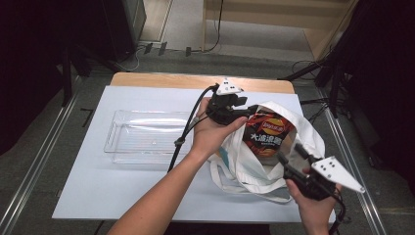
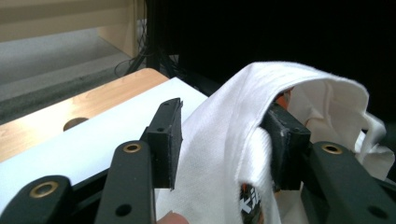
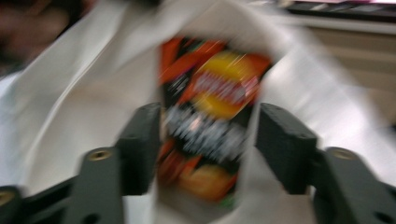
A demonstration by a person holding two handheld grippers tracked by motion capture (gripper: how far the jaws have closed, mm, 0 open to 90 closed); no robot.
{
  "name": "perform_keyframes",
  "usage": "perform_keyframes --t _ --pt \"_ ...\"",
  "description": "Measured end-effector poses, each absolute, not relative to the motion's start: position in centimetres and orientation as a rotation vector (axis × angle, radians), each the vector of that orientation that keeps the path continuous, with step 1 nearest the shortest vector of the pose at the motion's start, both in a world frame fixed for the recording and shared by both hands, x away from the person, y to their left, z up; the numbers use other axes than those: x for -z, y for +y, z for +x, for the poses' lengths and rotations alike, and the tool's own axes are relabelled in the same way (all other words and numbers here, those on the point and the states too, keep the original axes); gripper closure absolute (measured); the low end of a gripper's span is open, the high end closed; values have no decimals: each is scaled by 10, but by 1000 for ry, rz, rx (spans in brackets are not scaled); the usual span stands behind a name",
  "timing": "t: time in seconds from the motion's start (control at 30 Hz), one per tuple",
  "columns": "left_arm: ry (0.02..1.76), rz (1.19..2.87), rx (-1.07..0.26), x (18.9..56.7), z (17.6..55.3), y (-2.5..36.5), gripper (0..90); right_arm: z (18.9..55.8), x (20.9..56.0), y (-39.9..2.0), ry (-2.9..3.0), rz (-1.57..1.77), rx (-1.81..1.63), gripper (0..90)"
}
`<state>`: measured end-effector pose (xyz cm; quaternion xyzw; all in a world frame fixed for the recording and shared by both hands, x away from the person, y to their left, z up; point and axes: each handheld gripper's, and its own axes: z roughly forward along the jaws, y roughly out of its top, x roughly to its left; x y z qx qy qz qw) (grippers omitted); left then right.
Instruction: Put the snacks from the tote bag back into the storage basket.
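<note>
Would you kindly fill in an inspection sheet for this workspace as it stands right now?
Surface: white sheet laid over a wooden table top.
Job's things: white cloth tote bag lying open; red and black crisp packet inside it.
Clutter: clear plastic tray left of the bag, empty.
Grippers: left tongs have the bag's rim draped between the jaws, pads not pressing; right tongs open at the bag's near edge, holding nothing.
Cables: black cable trails from the left tongs; more cables on the floor beyond.
Surroundings: grey floor, dark stands at the sides, light wooden furniture behind.
</note>
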<state>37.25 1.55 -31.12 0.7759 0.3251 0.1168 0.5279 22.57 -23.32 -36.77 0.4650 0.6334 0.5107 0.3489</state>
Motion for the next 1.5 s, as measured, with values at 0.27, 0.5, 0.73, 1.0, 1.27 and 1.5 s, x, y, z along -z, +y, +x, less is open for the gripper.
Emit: perform_keyframes --t 0.27,0.5,0.73,1.0,1.27,1.5 --pt "762 1906 -225 318 368 16 558 271 362 -220 1464 1384 -1018 247" --pt "742 1968 -236 326 360 22 523 275 376 -239 1420 1430 -1079 717" --pt "668 2000 -356 316 349 22 840 270 362 -251 1469 1363 -1142 810" --pt "699 1917 -674 308 358 11 821 265 353 -250 1517 1316 -1174 819" --pt "917 1975 -297 359 404 14 766 277 357 -261 1533 1376 -1197 695" --pt "974 1998 -198 380 409 18 674 296 363 -288 1504 1462 -1180 845"
